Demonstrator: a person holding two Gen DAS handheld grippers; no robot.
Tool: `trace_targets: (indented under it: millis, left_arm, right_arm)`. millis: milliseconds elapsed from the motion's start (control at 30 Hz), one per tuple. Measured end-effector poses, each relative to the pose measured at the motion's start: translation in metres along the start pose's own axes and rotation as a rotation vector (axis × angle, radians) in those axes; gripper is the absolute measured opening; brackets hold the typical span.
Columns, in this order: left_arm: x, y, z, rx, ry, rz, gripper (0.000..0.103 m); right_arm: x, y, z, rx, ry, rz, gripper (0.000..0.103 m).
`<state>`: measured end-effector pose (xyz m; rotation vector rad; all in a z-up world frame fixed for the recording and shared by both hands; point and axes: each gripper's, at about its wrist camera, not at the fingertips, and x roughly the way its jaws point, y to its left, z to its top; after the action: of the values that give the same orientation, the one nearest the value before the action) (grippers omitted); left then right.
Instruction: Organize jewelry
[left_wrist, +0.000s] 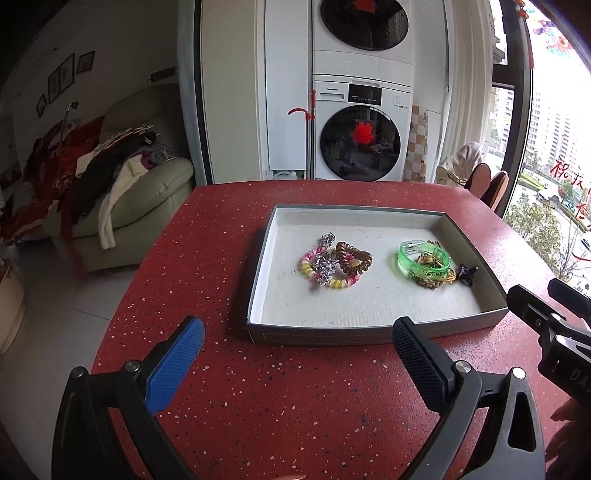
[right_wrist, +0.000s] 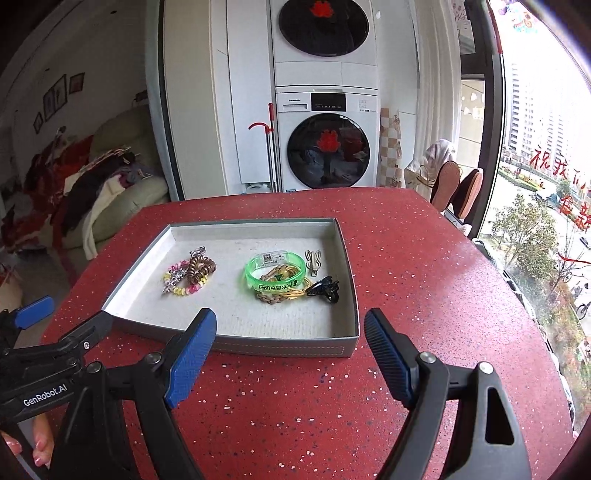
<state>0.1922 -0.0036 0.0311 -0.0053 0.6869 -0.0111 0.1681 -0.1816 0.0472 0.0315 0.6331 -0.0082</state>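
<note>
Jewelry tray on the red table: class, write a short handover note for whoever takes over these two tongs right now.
Left tongs: open, empty, short of the tray's near wall.
Right tongs: open, empty, also short of the near wall.
Tray: on the red table, all pieces inside.
Left cluster: pink-yellow coil tie, brown coil tie, silver piece across them.
Right cluster: green bangle over a braided cord, black claw clip, small bunny clip.
Done: everything is in the tray.
Left: the clusters overlap; probably separate the pieces.
</note>
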Motion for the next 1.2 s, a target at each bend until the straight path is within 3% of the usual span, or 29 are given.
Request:
trace_targets:
  millis: [1200]
  left_arm:
    - [-0.0074,0.0005,-0.0058,0.021,-0.001,0.015,0.103]
  right_arm:
    - [-0.0046,0.0027,-0.0004,-0.002,-0.003,-0.007,0.084]
